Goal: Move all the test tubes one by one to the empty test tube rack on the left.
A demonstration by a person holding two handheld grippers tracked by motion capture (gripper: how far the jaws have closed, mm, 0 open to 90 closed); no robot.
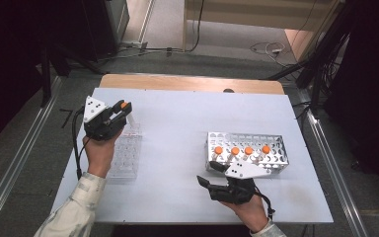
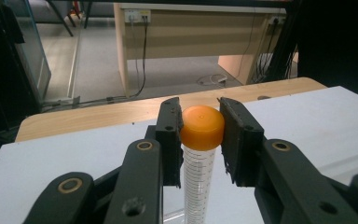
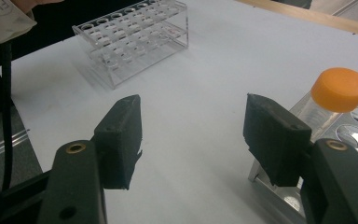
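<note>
**High view: one tube held over the clear rack, the other gripper waiting open**

High view is read from left to right. At the left side of the white table [image 1: 177, 128], the left gripper [image 1: 124, 109] is held in a hand whose sleeve comes in from the bottom edge. Its jaws are clamped on an orange-capped tube [image 1: 125, 105], and the cap is seen between the tips. Just under and beside this gripper a clear plastic rack [image 1: 127, 157] is placed on the table; its holes look empty as far as can be told.

In the left gripper view, the tube [image 2: 198, 163] is seen upright between the two black jaws, which are pressed against the sides of the orange cap [image 2: 202, 127]. The transparent body with printed marks hangs down below the cap.

Further right, a metal rack [image 1: 271, 143] is standing on the table, and four orange-capped tubes [image 1: 242, 150] are set in a row in it. Near its front left corner the right gripper [image 1: 209, 174] is held low, with jaws apart and nothing between them.

In the right gripper view, the open jaws are seen over bare table, one capped tube [image 3: 339, 89] stands in the metal rack just beyond one jaw, and the clear rack [image 3: 135, 37] lies farther off.
</note>
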